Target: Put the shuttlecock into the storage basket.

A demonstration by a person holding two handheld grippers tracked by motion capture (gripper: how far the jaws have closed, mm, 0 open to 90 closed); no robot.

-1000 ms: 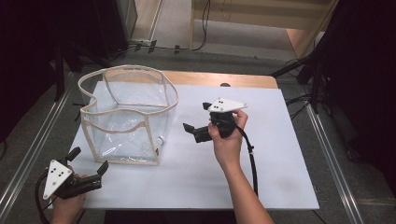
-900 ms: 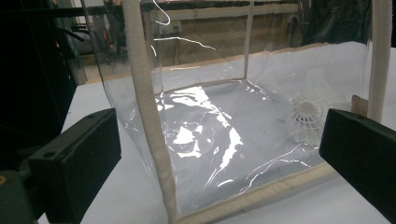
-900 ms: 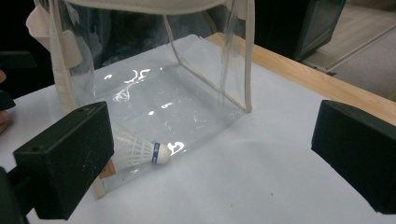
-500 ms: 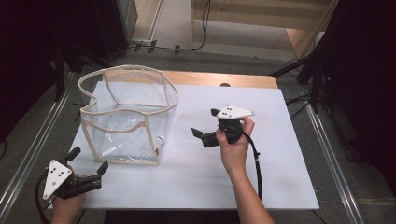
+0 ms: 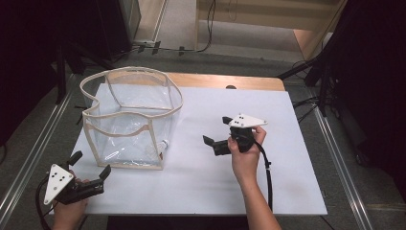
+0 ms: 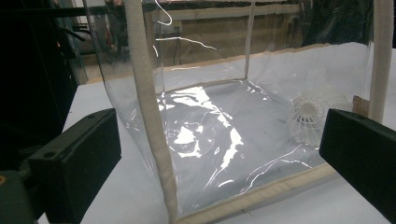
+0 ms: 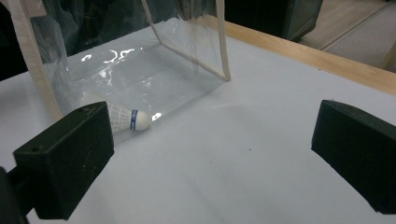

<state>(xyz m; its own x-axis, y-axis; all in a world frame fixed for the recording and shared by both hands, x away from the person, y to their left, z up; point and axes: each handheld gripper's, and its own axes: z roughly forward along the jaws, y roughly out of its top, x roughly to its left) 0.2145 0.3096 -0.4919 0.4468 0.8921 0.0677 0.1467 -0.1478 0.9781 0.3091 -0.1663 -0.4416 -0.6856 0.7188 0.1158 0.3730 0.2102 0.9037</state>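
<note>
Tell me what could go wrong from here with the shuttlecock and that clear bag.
1. The shuttlecock lies on its side against the clear bag's wall, by a corner seam; the right gripper, jaws open, might pinch film with it.
2. The bag is soft and its rim sags unevenly, so a push could fold or slide it.
3. The left gripper is open at the bag's near corner and could catch the fabric edge.

Right gripper (image 5: 216,135): moves back toward the person's side of the white table (image 5: 297,191) and slightly rightward, farther from the clear bag (image 5: 129,120).
Right hand (image 5: 246,155): draws nearer the table's near edge.
</note>
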